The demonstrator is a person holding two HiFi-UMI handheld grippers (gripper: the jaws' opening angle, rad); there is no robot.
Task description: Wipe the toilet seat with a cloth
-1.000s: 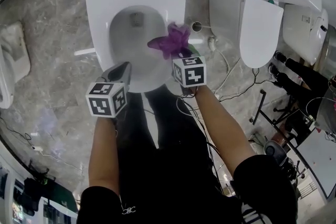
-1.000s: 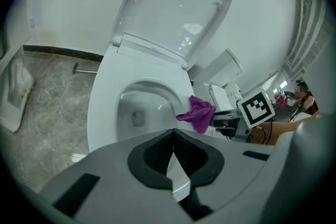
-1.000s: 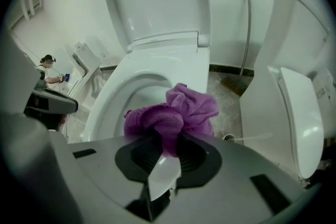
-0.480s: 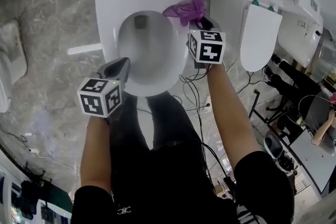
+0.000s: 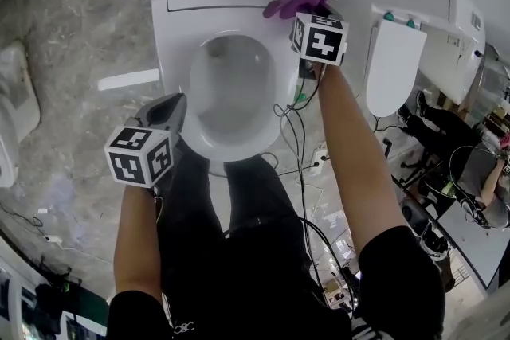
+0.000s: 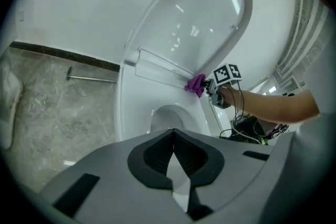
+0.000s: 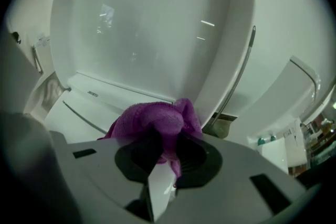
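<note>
Toilet bowl (image 5: 231, 95): open, its inside pale and smooth with a darker patch at the 12 o'clock end. Whether water stands in it cannot be told. The toilet seat (image 5: 177, 52) is down around the bowl, and the lid (image 6: 202, 23) stands raised behind it.

Cloth (image 5: 296, 0): purple, bunched, lying on the seat at about 1 o'clock of the bowl, close against the hinge strip and the foot of the lid. The right gripper (image 5: 308, 13) has its jaws clamped on the cloth, with folds bulging out ahead of the tips.

The left gripper (image 5: 170, 109) hangs at about 7 o'clock of the bowl, over the front left of the seat. Its jaws are closed tip to tip with nothing between them, and whether it touches the seat cannot be told.

Obscured: in the head view the marker cube covers the right jaws, and the lid's top is cut off at the upper edge. A second white toilet (image 5: 394, 64) at 3 o'clock is partly out of frame.

Views compared: only the right gripper view shows the grip on the cloth. Only the left gripper view shows the whole lid, with the cloth seen from the side. Only the head view shows the cables (image 5: 296, 135) trailing from the right gripper and the marble floor (image 5: 72, 36).
</note>
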